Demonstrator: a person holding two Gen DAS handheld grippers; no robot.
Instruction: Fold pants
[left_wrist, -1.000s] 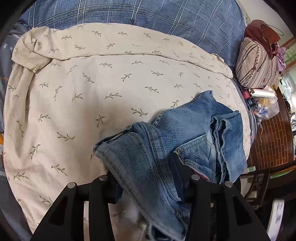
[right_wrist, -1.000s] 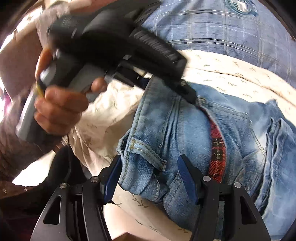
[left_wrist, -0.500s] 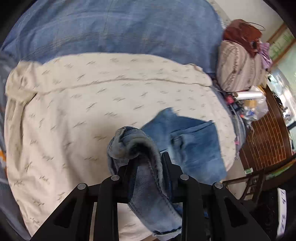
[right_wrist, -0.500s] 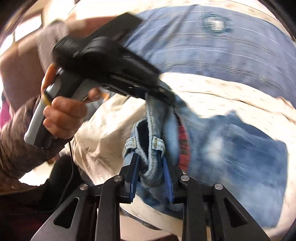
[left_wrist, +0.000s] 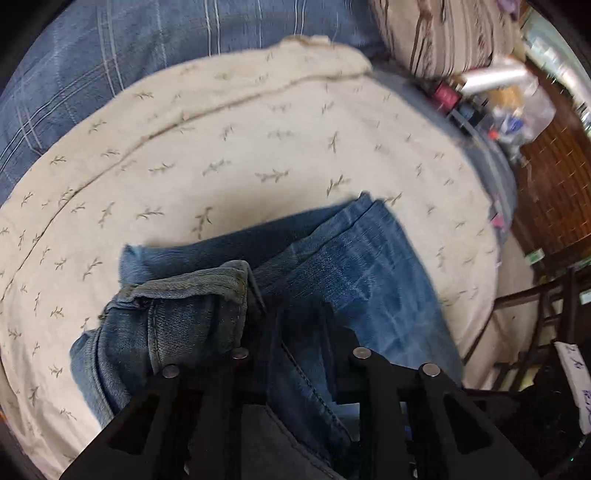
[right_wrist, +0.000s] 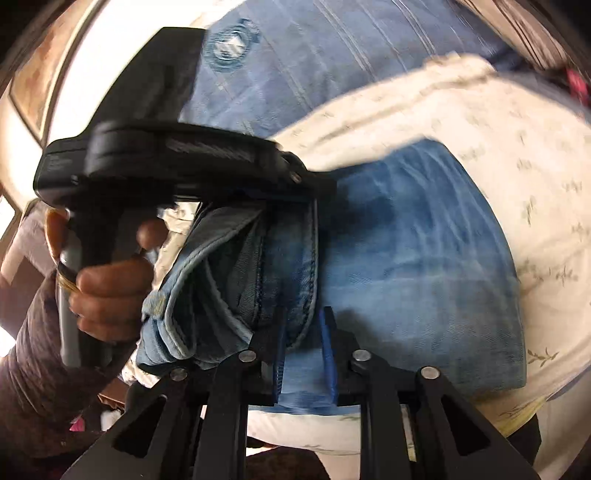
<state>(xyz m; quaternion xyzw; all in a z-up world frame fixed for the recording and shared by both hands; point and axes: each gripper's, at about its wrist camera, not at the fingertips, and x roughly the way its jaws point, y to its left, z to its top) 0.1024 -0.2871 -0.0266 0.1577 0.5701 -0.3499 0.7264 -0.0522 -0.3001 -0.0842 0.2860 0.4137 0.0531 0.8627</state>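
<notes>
The blue jeans (left_wrist: 369, 266) lie partly folded on a cream leaf-print sheet (left_wrist: 258, 147). My left gripper (left_wrist: 295, 317) is shut on a bunched edge of the jeans, with the waistband (left_wrist: 192, 288) rolled over beside its left finger. My right gripper (right_wrist: 303, 325) is shut on a thick fold of the jeans (right_wrist: 424, 258) at their near edge. In the right wrist view the left gripper's black body (right_wrist: 166, 147) and the hand holding it sit on the left, its tip at the jeans' far edge.
A blue plaid cover (left_wrist: 147, 48) lies behind the sheet. A striped pillow (left_wrist: 443, 33) and a clutter of bottles and bags (left_wrist: 498, 96) sit at the far right. A dark chair (left_wrist: 535, 325) stands on the brick floor off the right edge.
Both grippers closed on the jeans' edge and carried it forward and to the right over the lower part; the red plaid lining is now covered.
</notes>
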